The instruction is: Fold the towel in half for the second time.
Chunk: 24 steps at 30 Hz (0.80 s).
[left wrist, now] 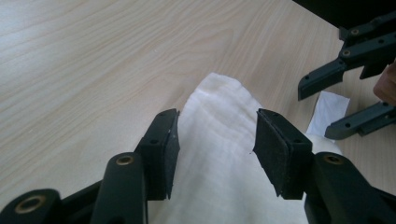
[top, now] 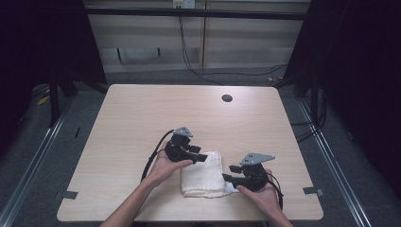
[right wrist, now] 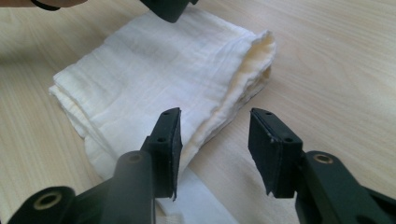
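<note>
A folded white cloth (top: 203, 174) is laid near the bench's (top: 142, 118) near edge, between both grippers. The left gripper (top: 201, 157) is held wide over the cloth's left side, nothing clamped. The right gripper (top: 231, 173) is spread wide at the cloth's right edge, gripping nothing.

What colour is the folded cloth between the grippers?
Cream-white, plain, no pattern: cloth shows best in the right gripper view.

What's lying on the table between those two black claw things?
A folded white cloth lies between the left gripper and the right gripper, seen from the high view.
</note>
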Tool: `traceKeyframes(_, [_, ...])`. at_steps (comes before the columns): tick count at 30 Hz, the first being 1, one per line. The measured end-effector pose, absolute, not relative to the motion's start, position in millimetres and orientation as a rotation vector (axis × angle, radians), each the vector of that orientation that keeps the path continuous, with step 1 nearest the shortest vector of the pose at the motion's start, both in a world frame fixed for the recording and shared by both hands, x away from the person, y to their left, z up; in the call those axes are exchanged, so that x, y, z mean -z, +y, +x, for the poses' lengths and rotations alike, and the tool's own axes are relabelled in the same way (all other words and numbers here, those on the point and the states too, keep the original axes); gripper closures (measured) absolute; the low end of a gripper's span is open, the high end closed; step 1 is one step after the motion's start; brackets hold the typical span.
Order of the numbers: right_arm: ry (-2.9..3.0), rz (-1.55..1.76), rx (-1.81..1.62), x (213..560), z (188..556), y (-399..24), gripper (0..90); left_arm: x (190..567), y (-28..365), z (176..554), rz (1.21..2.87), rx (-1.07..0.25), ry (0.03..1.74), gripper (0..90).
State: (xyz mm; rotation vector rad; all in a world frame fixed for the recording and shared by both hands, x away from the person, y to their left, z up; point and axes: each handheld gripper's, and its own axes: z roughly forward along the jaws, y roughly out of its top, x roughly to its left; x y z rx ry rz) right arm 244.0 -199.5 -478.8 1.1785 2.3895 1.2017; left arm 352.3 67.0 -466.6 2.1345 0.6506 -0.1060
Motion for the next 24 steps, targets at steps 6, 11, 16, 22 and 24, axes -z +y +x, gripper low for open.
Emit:
traceKeyframes(6, [2.391,1.157,-1.249,468,242,-196,47.3,458,86,340,2.125,0.064,0.659,41.6])
traceKeyframes(11, [2.375,1.135,-1.271,454,242,-194,43.6,448,102,329,2.140,0.025,0.632,46.9])
traceKeyframes(16, [2.355,1.107,-1.279,445,242,-193,42.3,441,125,321,2.140,-0.009,0.644,45.6])
traceKeyframes(22, [2.303,1.134,-1.286,438,244,-210,40.6,441,158,312,2.064,0.031,0.705,39.1])
traceKeyframes(24, [2.278,1.146,-1.296,439,242,-221,39.1,440,164,304,2.081,-0.007,0.694,37.4])
